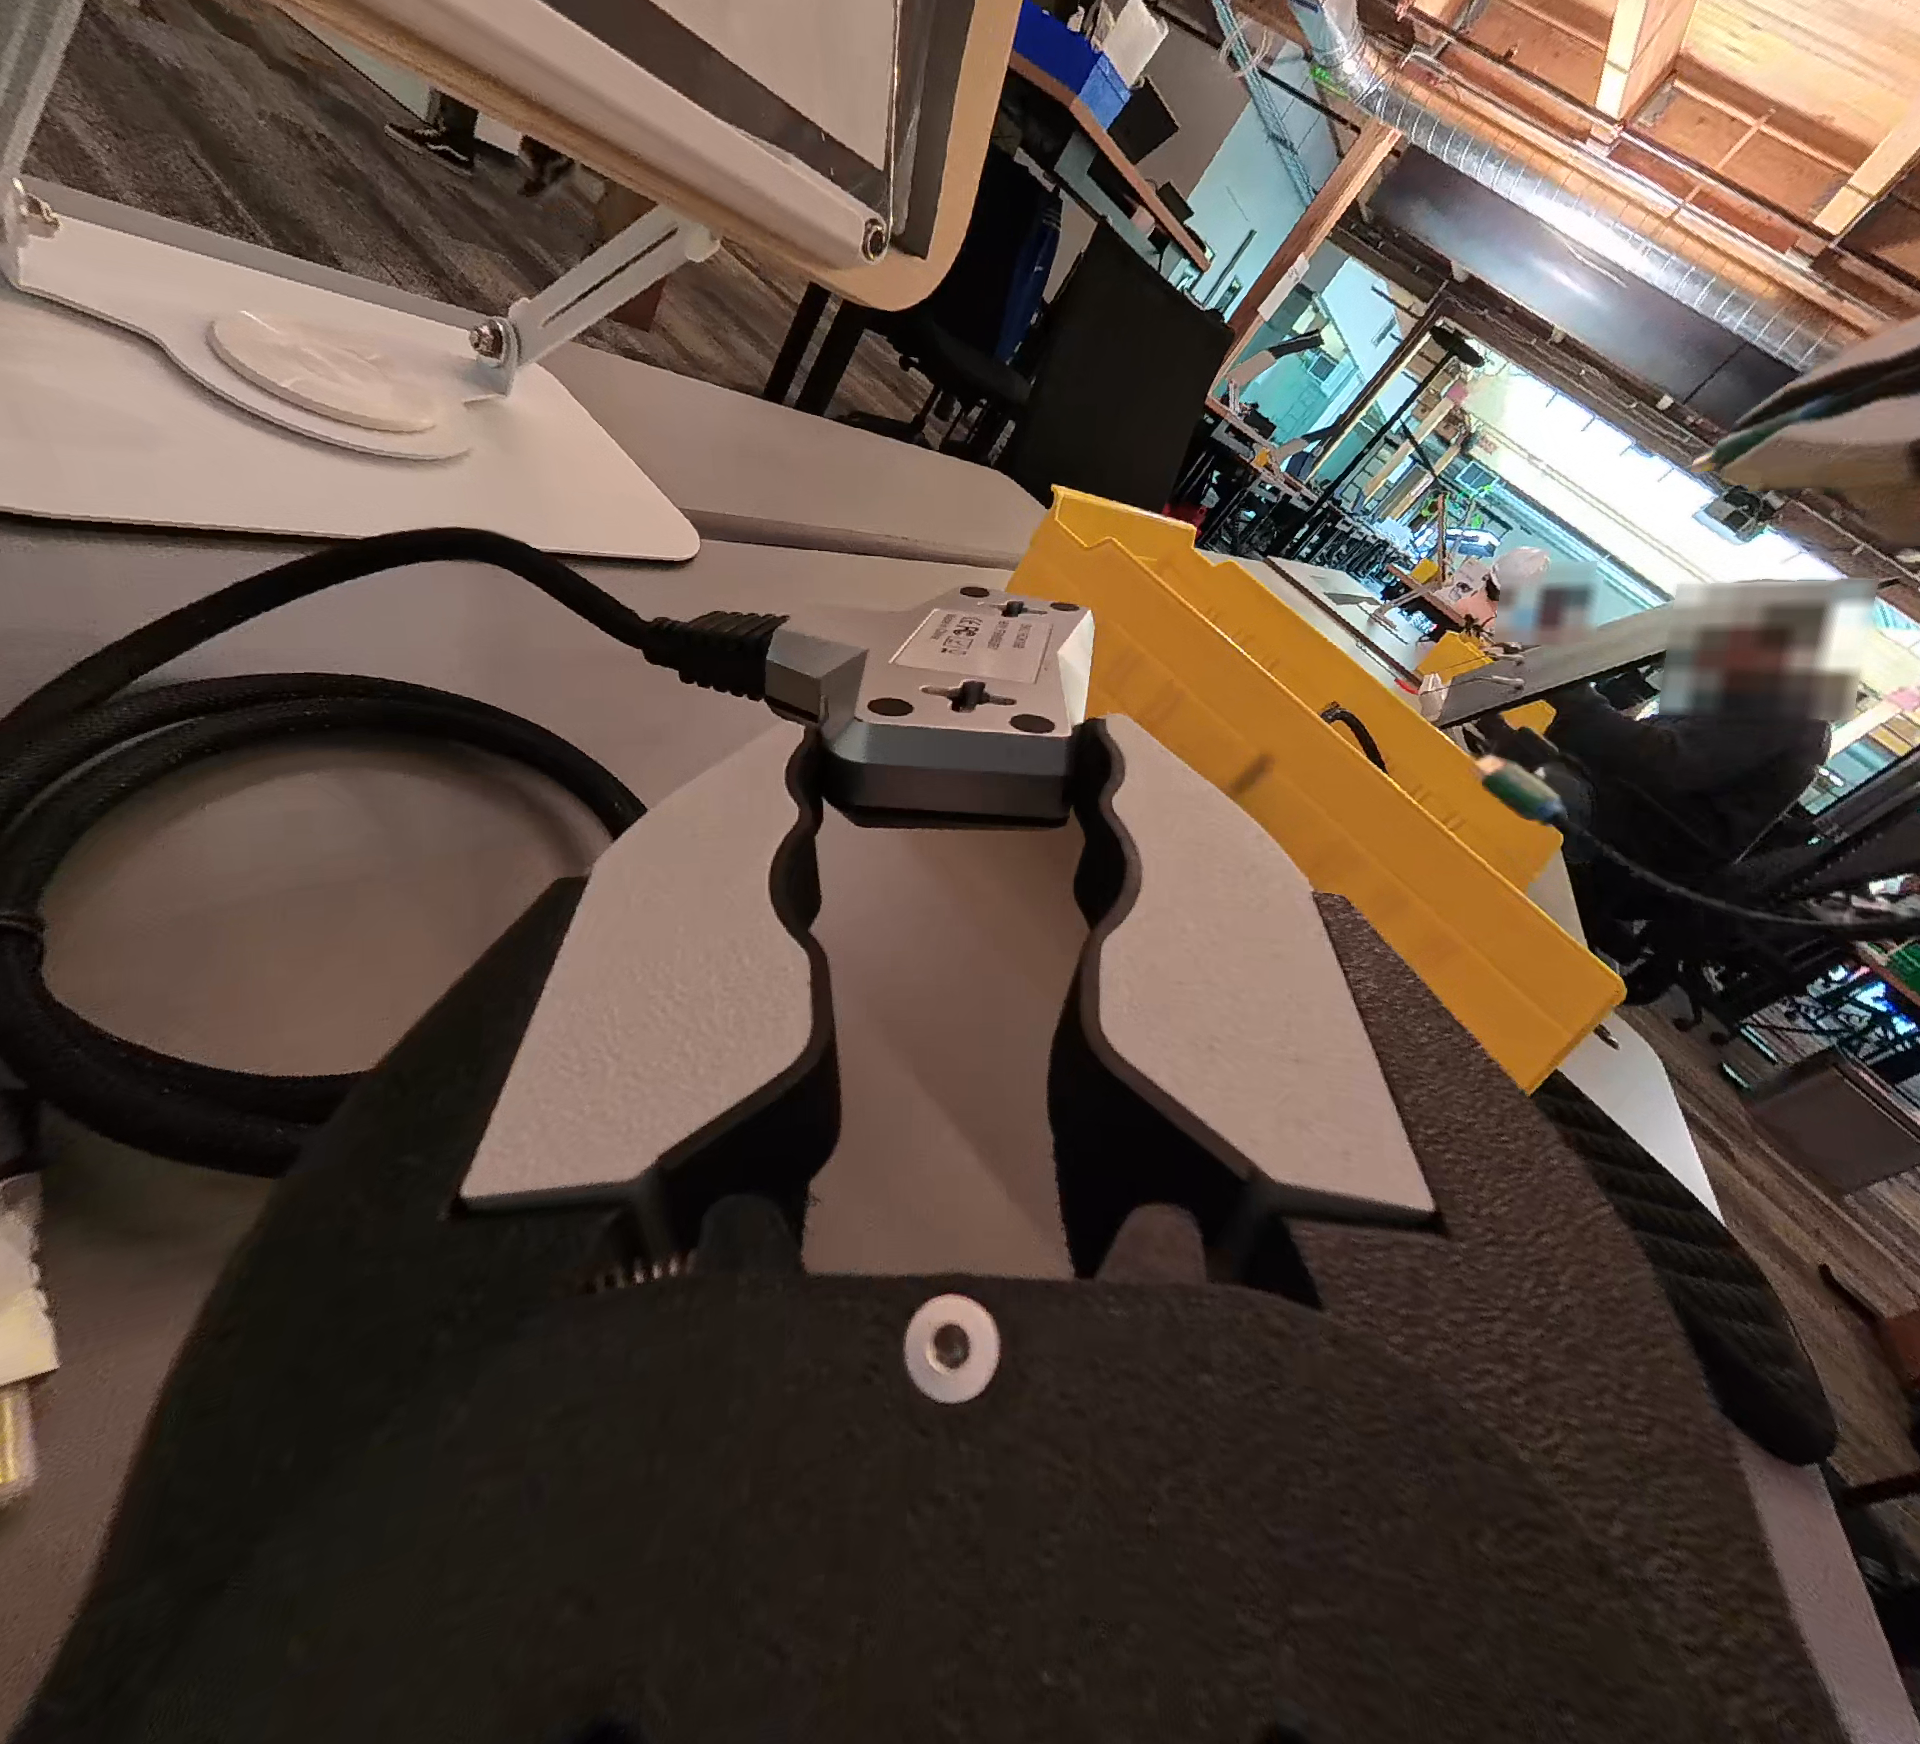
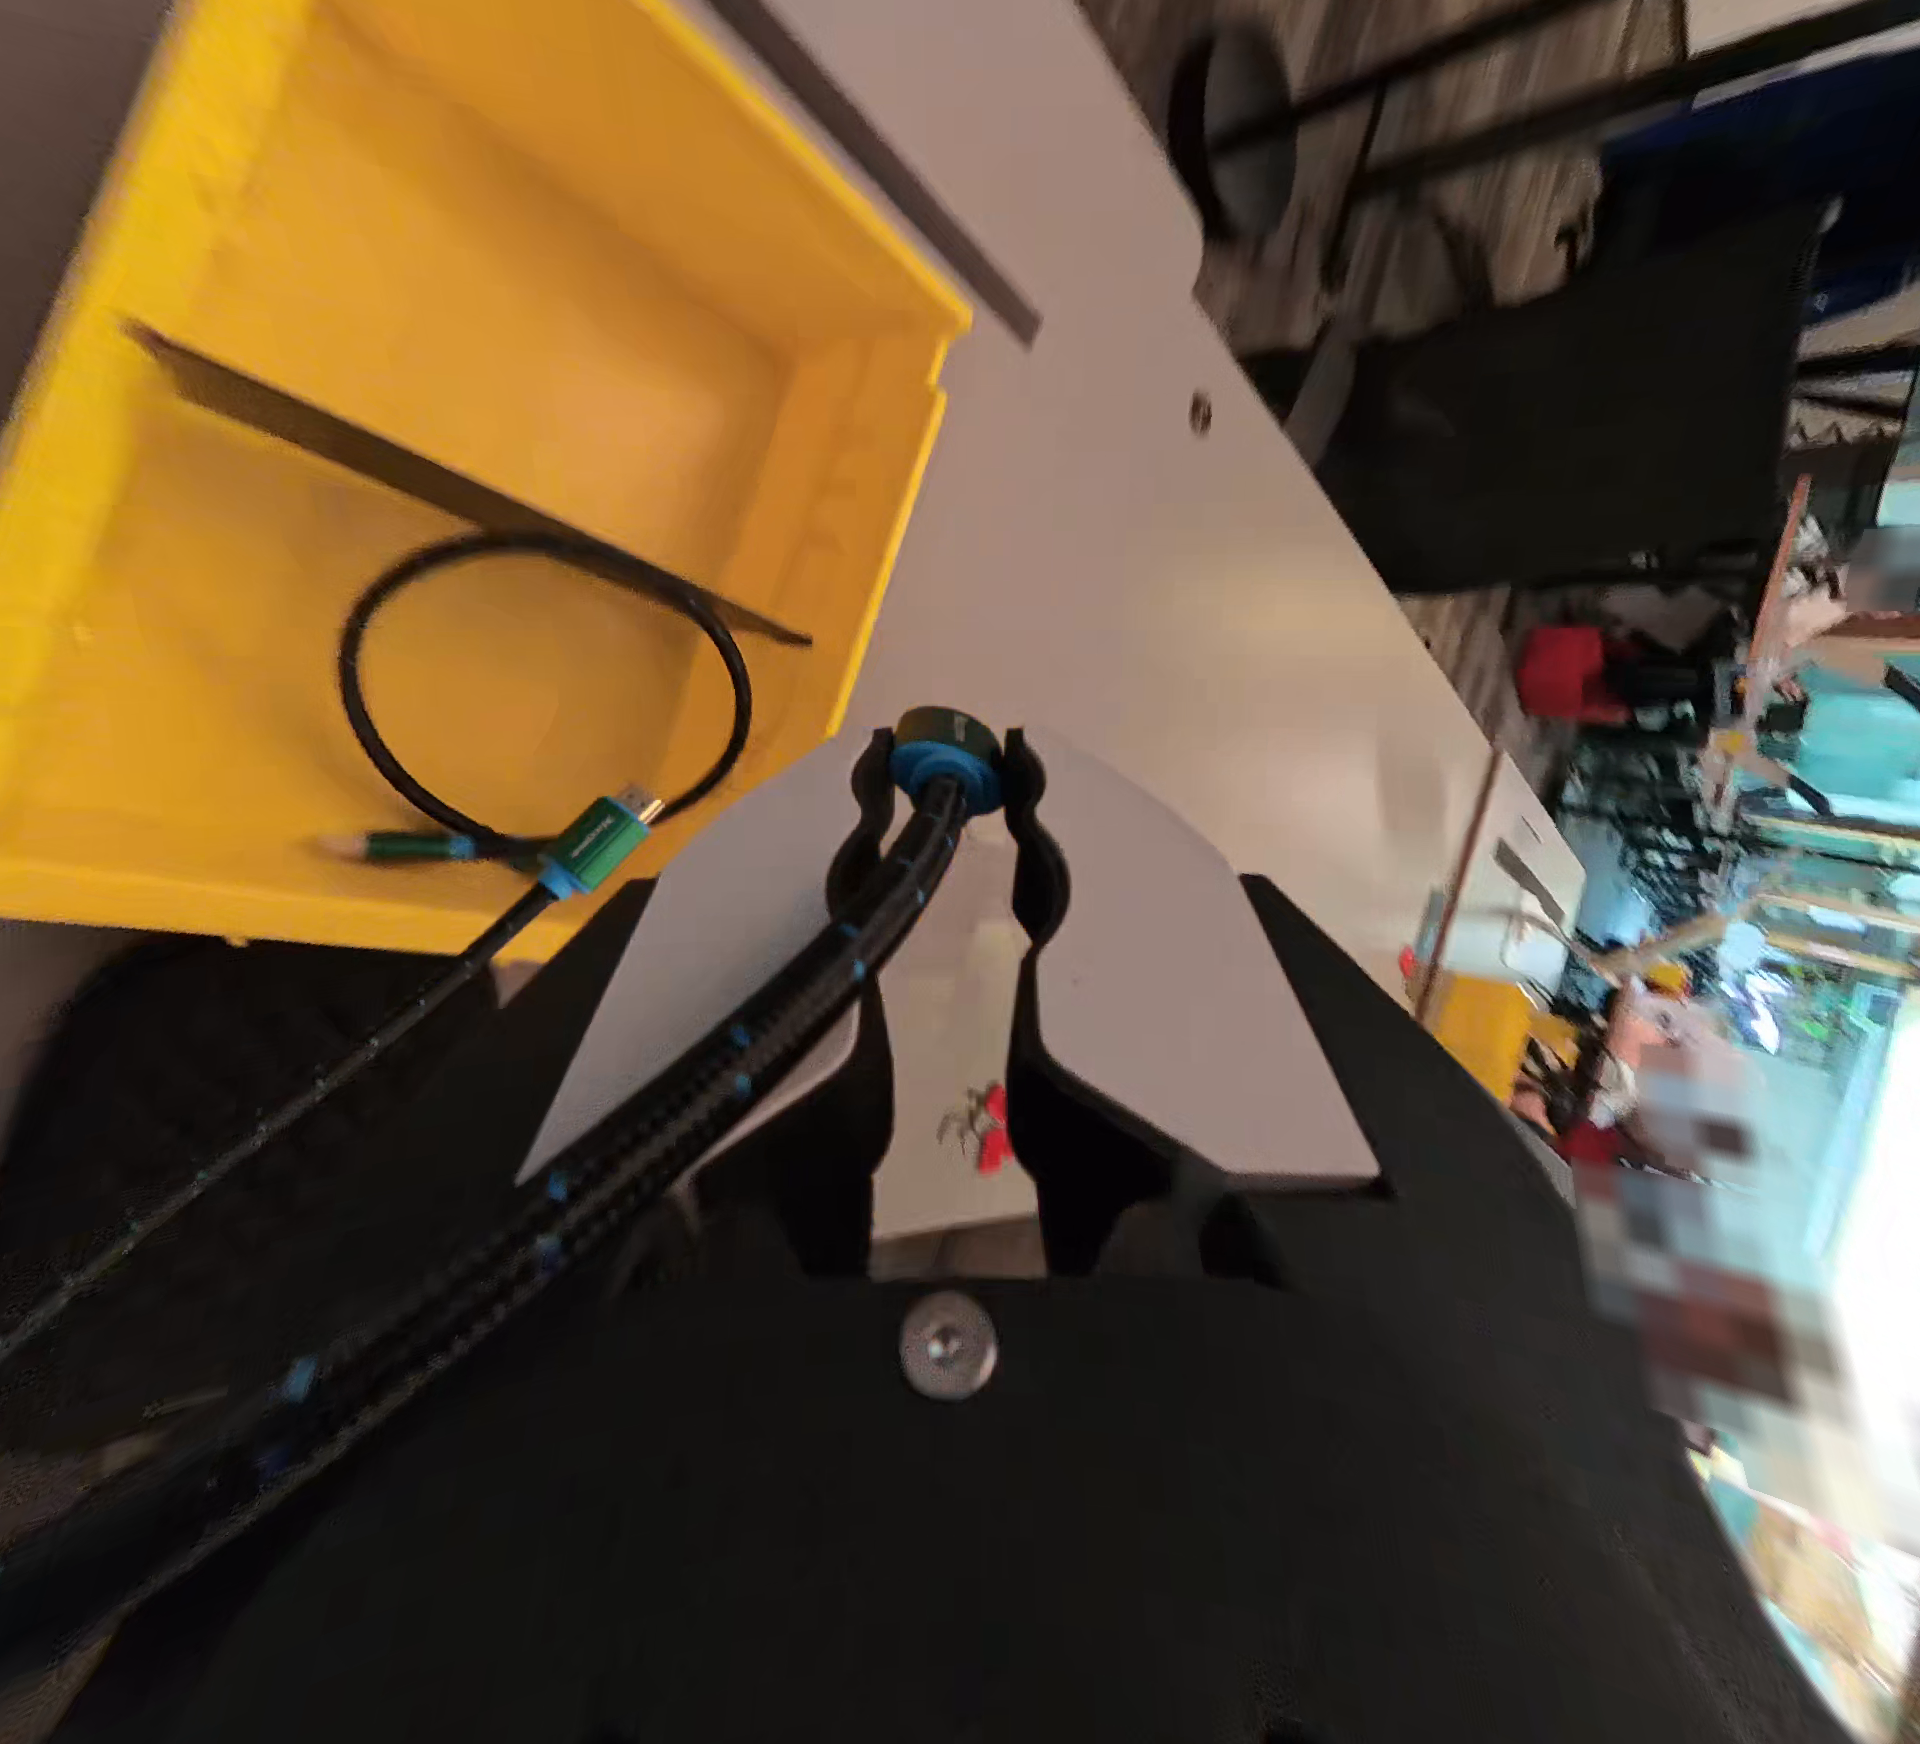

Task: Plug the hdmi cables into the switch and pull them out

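The grey bench (image 1: 883,489) is seen to carry a yellow bin (image 2: 270,167) near its far edge, split by a dark divider (image 2: 468,489). In one compartment a short black HDMI cable (image 2: 540,686) with green plugs is coiled. A thick black braided cable (image 1: 156,915) is looped on the bench near its left side and is plugged into the grey HDMI switch (image 1: 956,707), which is turned underside up, a white label showing. The switch is clamped by its near end between the left tongs (image 1: 951,780). A green HDMI plug (image 2: 940,738) with a blue collar is gripped by the right tongs (image 2: 943,764), held over the bench just beside the bin; its braided cable (image 2: 727,1050) trails back across the left finger.
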Demonstrator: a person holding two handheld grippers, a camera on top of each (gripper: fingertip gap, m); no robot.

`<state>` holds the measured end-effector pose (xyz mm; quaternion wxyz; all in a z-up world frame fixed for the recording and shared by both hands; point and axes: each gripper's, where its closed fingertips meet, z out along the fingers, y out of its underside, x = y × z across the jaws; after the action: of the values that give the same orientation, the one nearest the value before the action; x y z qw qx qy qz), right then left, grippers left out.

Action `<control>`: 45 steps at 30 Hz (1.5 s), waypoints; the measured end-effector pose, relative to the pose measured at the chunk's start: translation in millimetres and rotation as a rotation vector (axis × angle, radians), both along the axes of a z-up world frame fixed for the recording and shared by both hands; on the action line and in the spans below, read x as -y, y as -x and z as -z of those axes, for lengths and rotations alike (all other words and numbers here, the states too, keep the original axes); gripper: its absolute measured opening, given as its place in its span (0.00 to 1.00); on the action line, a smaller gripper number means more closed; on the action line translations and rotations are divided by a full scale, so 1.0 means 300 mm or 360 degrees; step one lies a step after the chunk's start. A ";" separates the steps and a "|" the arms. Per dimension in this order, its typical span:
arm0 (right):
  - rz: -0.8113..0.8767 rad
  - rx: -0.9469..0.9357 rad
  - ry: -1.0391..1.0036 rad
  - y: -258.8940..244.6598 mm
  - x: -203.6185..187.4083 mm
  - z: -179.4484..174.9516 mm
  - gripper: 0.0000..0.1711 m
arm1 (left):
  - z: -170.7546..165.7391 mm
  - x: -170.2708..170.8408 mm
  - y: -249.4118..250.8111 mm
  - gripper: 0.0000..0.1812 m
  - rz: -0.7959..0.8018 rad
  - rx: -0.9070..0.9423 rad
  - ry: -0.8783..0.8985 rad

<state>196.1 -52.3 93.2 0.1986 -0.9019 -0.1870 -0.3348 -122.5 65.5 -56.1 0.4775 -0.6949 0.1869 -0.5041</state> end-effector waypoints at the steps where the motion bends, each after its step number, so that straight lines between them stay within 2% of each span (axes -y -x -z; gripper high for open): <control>1: 0.0038 0.0033 0.0094 -0.025 -0.001 0.046 0.13 | 0.002 0.000 -0.001 0.26 0.0002 -0.0007 -0.0002; 7: 0.0162 0.0015 0.0442 -0.086 -0.044 0.322 0.13 | 0.001 -0.001 0.003 0.25 0.0002 -0.0010 -0.0009; 15: 0.0338 -0.0418 0.0452 -0.127 -0.087 0.559 0.13 | 0.004 -0.005 0.000 0.26 0.0003 -0.0030 -0.0016; 20: 0.0474 -0.0597 0.0417 -0.163 -0.053 0.567 0.13 | 0.007 -0.007 -0.005 0.26 0.0003 -0.0045 -0.0021; 28: 0.0799 -0.0684 0.0691 -0.173 0.084 0.540 0.12 | 0.018 0.000 -0.013 0.26 0.0012 -0.0084 -0.0027; 33: 0.0854 -0.1034 0.0971 -0.049 0.151 0.644 0.12 | 0.021 0.005 -0.013 0.26 0.0018 -0.0091 -0.0029; 37: 0.0872 -0.1086 0.0909 -0.064 0.145 0.687 0.14 | 0.022 0.007 -0.013 0.26 0.0022 -0.0089 -0.0028; 41: 0.0864 -0.1149 0.0909 -0.068 0.161 0.654 0.19 | 0.024 0.005 -0.017 0.26 0.0025 -0.0092 -0.0025; 45: 0.0766 -0.1155 0.0760 -0.080 0.131 0.549 0.20 | 0.023 0.004 -0.018 0.26 0.0023 -0.0101 -0.0036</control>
<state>220.1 -91.7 -71.6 -0.0441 -0.9982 0.0363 0.0165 -117.2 64.2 -63.0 0.4756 -0.7038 0.2126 -0.4831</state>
